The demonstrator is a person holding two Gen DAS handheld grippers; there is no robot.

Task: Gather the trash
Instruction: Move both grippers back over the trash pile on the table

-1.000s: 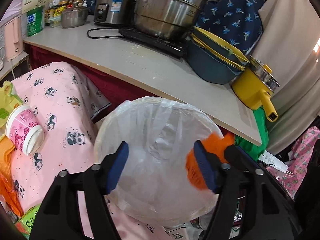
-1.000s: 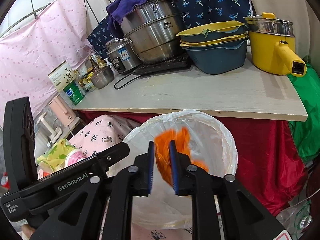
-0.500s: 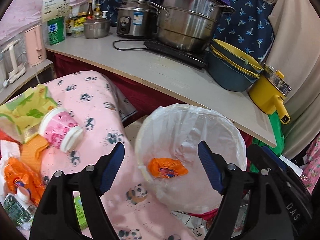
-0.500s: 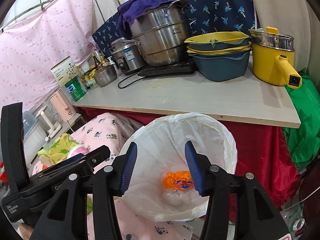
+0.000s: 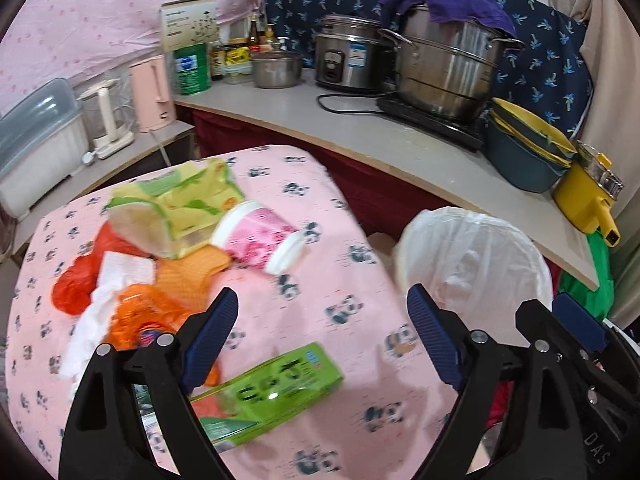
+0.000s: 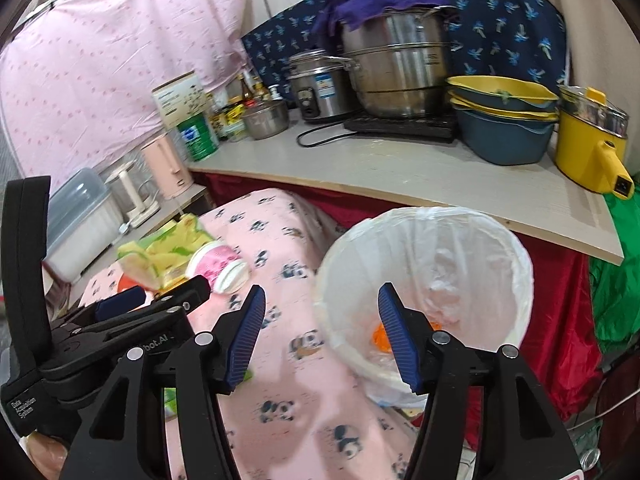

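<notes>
A white-lined trash bin (image 6: 516, 256) stands beside the pink panda-cloth table (image 5: 328, 280); an orange wrapper (image 6: 378, 336) lies inside it. On the table lie a pink cup (image 5: 260, 240), a yellow-green bag (image 5: 180, 204), orange wrappers (image 5: 140, 316), white tissue (image 5: 120, 272) and a green box (image 5: 280, 384). My left gripper (image 5: 320, 344) is open and empty above the table, over the green box. My right gripper (image 6: 322, 340) is open and empty at the bin's near rim. The bin also shows in the left wrist view (image 5: 480, 256).
A counter (image 6: 380, 168) behind holds a steel pot (image 6: 396, 64), rice cooker (image 6: 316, 84), stacked basins (image 6: 504, 128) and a yellow electric pot (image 6: 588, 148). A pink kettle (image 5: 152, 92) and a dish box (image 5: 36, 144) stand on a lower shelf at left.
My right gripper opened and dropped the orange wrapper into the bin. Both grippers pulled back and left from the bin, so the table's trash has come into the left view.
</notes>
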